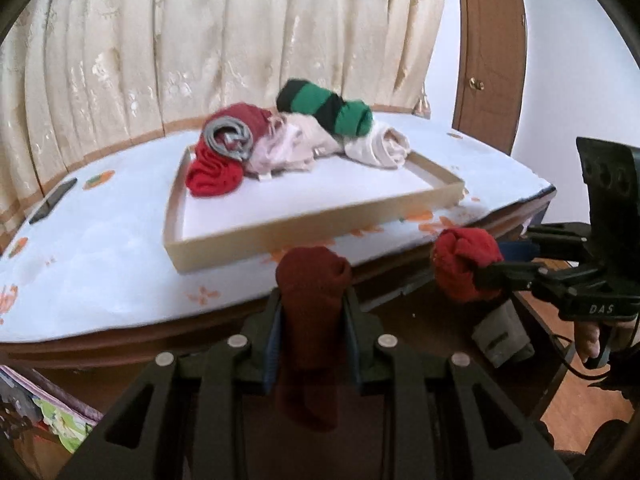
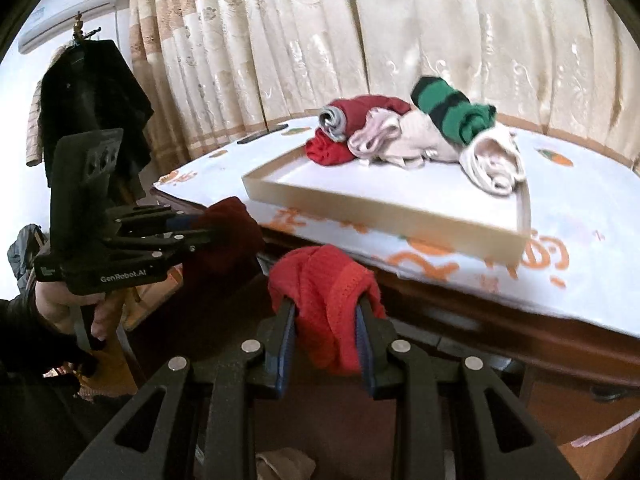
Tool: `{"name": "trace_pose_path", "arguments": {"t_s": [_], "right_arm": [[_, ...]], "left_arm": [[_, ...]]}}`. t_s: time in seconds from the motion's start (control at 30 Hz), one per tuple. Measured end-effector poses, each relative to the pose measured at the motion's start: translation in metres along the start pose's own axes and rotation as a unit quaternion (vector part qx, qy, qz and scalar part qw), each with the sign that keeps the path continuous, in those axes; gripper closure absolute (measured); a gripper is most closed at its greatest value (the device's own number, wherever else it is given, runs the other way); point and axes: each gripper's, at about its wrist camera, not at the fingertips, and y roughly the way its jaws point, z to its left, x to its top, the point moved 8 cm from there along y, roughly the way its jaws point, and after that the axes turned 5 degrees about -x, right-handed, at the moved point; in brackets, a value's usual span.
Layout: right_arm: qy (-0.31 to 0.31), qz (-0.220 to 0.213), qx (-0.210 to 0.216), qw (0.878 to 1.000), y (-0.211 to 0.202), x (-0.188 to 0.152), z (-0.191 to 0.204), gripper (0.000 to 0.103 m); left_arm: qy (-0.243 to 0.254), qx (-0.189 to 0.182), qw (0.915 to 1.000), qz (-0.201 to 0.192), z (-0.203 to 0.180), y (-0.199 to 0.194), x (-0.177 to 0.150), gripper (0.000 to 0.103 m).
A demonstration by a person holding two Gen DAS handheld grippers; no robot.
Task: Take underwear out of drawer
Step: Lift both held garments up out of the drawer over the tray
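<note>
Both pairs of jaws stand narrow, each clamped on 1 rolled garment: the left gripper (image 1: 312,320) pinches a dark red roll (image 1: 312,280), the right gripper (image 2: 326,320) a bright red roll (image 2: 324,292). Both hang below the table edge, likely bound for the tray (image 1: 320,232), where 5 or so rolls (image 1: 288,140) lie piled.

The left wrist camera sits just behind its own left gripper (image 1: 312,300), looking forward and slightly down across the table (image 1: 100,248) toward the curtain (image 1: 200,40); the right gripper (image 1: 486,276) shows at its right edge; the right wrist camera looks likewise over the right gripper (image 2: 326,308), with the left gripper (image 2: 208,236) at its left; both views share the shallow tray (image 1: 280,236) (image 2: 380,216) of rolled garments, seen close.
</note>
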Motion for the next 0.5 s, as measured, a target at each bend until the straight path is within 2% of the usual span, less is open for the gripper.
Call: {"name": "trace_pose_path", "arguments": {"t_s": [0.5], "right_arm": [[-0.024, -0.025, 0.008, 0.999, 0.012, 0.071, 0.015, 0.073]], "left_arm": [[0.006, 0.035, 0.9986, -0.038, 0.039, -0.009, 0.067, 0.078]]}}
